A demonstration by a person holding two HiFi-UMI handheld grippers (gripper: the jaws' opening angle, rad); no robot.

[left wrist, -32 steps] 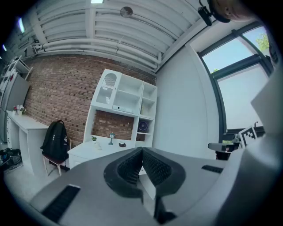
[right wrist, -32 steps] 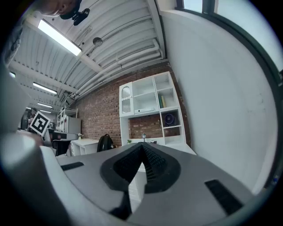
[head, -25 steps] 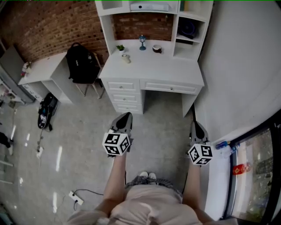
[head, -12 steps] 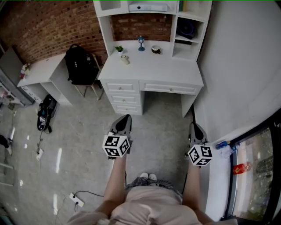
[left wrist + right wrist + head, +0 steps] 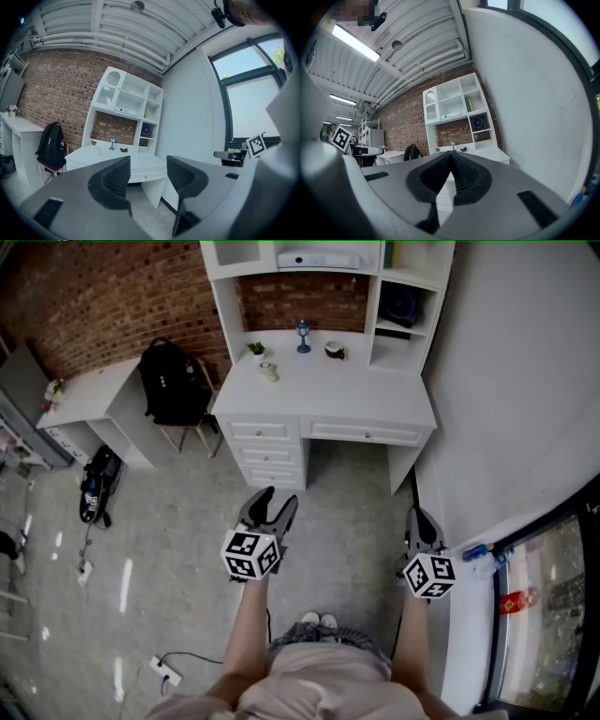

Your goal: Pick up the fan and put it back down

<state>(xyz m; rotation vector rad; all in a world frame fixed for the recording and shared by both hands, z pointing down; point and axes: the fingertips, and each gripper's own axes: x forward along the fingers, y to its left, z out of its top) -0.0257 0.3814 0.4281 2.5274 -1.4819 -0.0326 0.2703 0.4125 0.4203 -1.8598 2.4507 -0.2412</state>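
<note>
Both ribbed-padded, left hand-held gripper [image 5: 278,498] just opening, empty, right hand-held gripper [image 5: 416,513] clenched shut

– How many of each were there?
– Two grippers [image 5: 279,498] [image 5: 417,514], two white desks [image 5: 375,395] [image 5: 94,385], two black bags [image 5: 169,381] [image 5: 96,486], one fan [image 5: 403,304].
– And on the shelved desk?
– One small plant [image 5: 255,346], one cup [image 5: 335,350].

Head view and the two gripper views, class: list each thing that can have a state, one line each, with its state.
left gripper: open, fingers just spread apart, nothing between them.
right gripper: shut, fingers together, empty.
fan: standing in the shelf compartment, untouched.
desk drawers: all shut.
backpack: upright on the chair.
</note>
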